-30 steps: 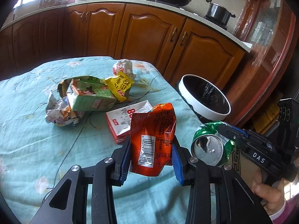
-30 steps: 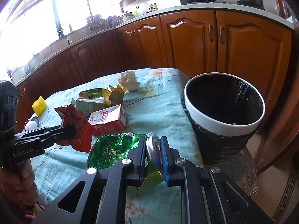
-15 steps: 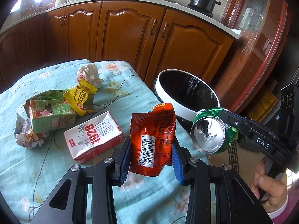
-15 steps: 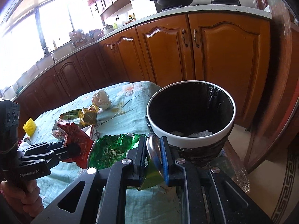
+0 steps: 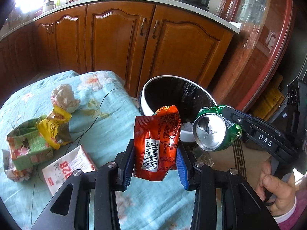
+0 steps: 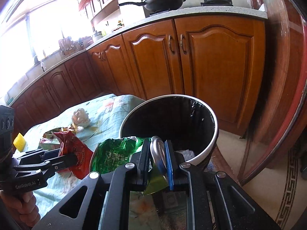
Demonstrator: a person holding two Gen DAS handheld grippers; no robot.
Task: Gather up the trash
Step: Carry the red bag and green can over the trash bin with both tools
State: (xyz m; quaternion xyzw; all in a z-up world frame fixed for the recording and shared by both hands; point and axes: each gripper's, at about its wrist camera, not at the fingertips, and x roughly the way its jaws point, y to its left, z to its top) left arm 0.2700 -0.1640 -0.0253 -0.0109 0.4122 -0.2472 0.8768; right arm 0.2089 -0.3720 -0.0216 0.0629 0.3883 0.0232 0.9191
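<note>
The left gripper point(image 5: 155, 164) has its blue-padded fingers point(image 5: 181, 169) clamped on a red snack packet point(image 5: 156, 145), held upright above the edge of the tabletop point(image 5: 107, 134). At two o'clock from it, the right gripper point(image 6: 157, 159) has its fingers pinched together on a crushed green can point(image 5: 214, 128), open end facing the left camera. The white-rimmed trash bin point(image 6: 209, 149) with its black liner stands on the floor just past the tabletop, at twelve o'clock from both loads. On the floral cloth, from nine to eleven o'clock of the packet, lie a white carton point(image 5: 67, 170), a green box point(image 5: 30, 147), a yellow wrapper point(image 5: 53, 128) and a crumpled paper ball point(image 5: 64, 97).
</note>
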